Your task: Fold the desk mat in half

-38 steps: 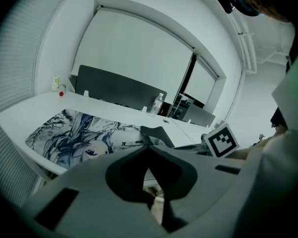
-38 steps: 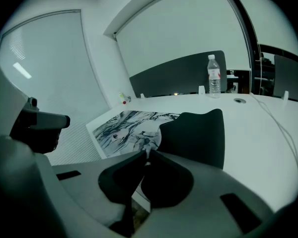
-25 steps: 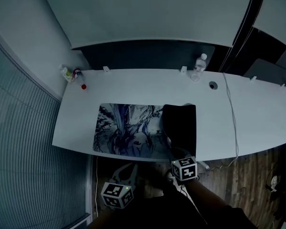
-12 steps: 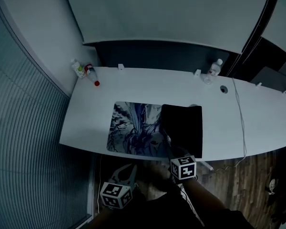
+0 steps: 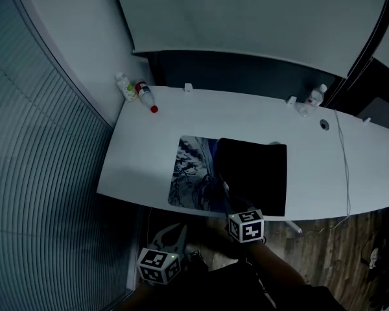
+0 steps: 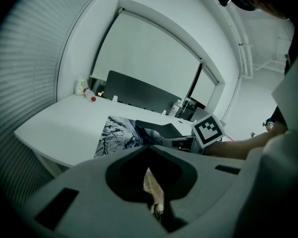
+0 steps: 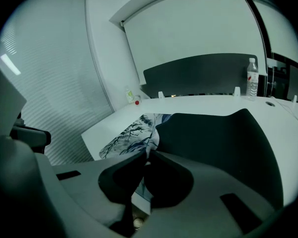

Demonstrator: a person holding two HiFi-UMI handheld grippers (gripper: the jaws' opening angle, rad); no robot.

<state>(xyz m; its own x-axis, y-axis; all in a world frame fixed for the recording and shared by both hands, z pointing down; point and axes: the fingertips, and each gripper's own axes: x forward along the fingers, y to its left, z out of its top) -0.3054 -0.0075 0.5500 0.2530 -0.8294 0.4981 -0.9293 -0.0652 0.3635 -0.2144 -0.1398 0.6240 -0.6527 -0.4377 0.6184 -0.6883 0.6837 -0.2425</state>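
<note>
Desk mat [image 5: 246, 173] on white desk [image 5: 146, 164], blinds [image 5: 45, 173]

This is an office. A long white desk [image 5: 149, 167] runs across the middle of the head view. It has a round cable port [image 5: 324, 125] in its top at the right, and a thin cable [image 5: 345, 173] trails over its front edge. A dark privacy panel [image 5: 246, 76] stands along its far side, below a large pale blind or screen [image 5: 259, 18]. Slatted blinds [image 5: 45, 173] fill the left of the frame. A desk mat [image 5: 194, 173] lies on the desk, drink bottles [image 5: 146, 97] sit at its far left corner, and wood flooring [image 5: 350, 258] shows at lower right.
</note>
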